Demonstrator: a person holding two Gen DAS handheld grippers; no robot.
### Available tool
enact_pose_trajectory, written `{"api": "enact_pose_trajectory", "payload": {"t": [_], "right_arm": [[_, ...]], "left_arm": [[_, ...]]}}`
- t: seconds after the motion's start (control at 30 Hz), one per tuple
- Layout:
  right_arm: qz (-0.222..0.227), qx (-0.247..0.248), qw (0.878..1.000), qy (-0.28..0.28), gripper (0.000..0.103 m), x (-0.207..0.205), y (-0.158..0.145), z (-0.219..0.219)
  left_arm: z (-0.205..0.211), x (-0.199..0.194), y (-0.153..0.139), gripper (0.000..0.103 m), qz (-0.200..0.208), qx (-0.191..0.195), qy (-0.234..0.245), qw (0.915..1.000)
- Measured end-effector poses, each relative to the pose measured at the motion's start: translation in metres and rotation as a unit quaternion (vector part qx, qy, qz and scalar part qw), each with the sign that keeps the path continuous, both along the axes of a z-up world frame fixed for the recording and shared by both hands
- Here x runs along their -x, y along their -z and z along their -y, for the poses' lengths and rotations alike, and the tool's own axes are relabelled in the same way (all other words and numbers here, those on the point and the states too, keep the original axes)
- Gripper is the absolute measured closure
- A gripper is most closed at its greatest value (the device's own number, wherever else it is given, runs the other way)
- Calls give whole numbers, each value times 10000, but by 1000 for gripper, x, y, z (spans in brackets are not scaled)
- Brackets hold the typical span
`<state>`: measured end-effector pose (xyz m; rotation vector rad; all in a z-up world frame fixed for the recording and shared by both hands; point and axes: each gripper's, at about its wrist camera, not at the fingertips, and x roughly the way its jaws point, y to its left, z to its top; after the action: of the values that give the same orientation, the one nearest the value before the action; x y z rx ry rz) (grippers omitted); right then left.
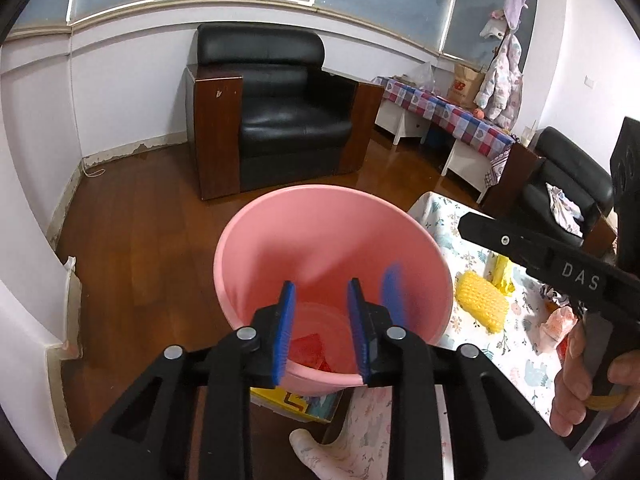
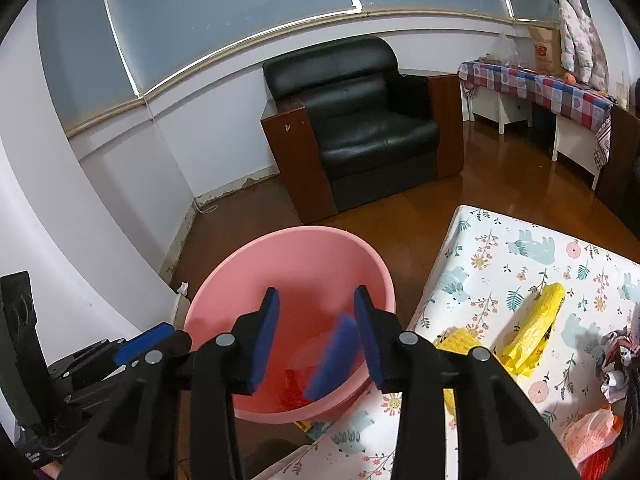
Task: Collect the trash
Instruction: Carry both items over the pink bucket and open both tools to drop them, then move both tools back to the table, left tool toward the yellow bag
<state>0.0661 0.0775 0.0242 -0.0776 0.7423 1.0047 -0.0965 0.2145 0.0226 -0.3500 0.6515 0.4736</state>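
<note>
Black armchair (image 1: 280, 108) with brown wood sides fills the upper middle of the left wrist view, against the white wall; same chair sits upper centre-right in the right wrist view

Table (image 2: 516, 264) with a white floral-and-animal cloth takes the lower right of both views; a long bench under a checked cloth (image 1: 448, 114) runs along the upper right

Pink bucket (image 1: 332, 240) is dead centre in the left view, lower centre in the right, standing just beside the table's near-left edge. Red trash (image 1: 310, 350) lies on its bottom

Blurred blue piece (image 2: 336, 356) shows inside the bucket mouth in both views, just beside the right-hand pad of whichever claw is in front; can't tell from the blur whether it touches the pad or the bucket wall

Left gripper (image 1: 322, 328) lower centre of its own view, over the bucket's near rim, jaws parted, nothing between the blue pads

Right gripper (image 2: 316, 336) lower centre of its view, also over the bucket, jaws parted, pads pressing on nothing. In the left view it comes in from the right edge, held by a hand (image 1: 580, 380)

Still on the table: yellow bag (image 2: 532, 328) mid-right, yellow bubble wrap (image 1: 482, 302) near the bucket, orange bag (image 2: 588, 428) lower right
</note>
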Motion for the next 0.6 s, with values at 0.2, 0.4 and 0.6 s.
{"api": "enact_pose_trajectory", "payload": {"t": [0.2,0.4,0.6], "right_arm": [[-26,-99,9999,81,64,2,-4,15],[104,-176,9997,144,64,16,-12,35],[216,-192,9993,223,64,33,-15,57]], "left_arm": [[4,10,-6,76,139,12,46,9999],[18,12,-9,76,204,18,128,9997],[40,11,-9,76,204,77,260,9994]]}}
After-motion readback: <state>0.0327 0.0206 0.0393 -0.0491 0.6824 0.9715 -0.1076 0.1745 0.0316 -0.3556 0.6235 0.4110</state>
